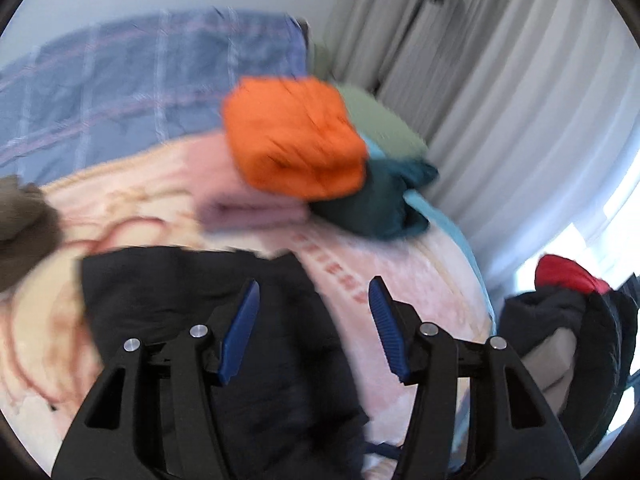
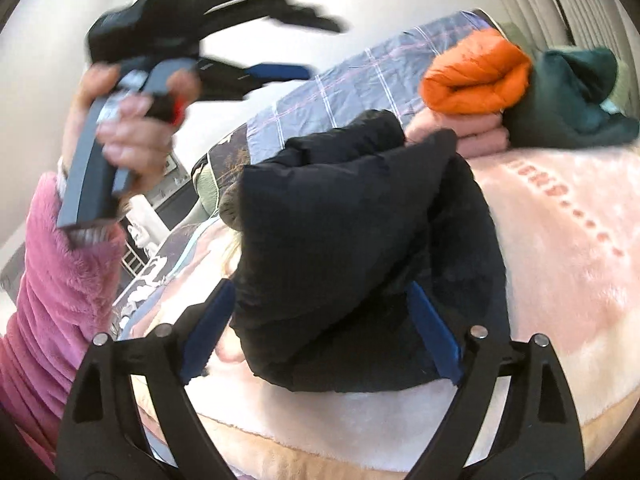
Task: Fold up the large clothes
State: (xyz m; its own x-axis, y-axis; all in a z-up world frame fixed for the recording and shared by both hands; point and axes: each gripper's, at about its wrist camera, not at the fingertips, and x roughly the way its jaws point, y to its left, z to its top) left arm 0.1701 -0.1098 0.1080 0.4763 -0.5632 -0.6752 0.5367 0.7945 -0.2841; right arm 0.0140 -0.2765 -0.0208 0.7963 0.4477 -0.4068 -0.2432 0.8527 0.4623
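Only lettering in sight: a row of red capitals woven into the pink blanket point(image 1: 420, 280) on the bed. Left wrist view, motion-blurred; the tail end looks like "…ERY", perhaps "…IERY", and the start cannot be made out. Right wrist view: same row on the blanket point(image 2: 560, 216), smeared, trailing off into a line of red dots. No other text legible.
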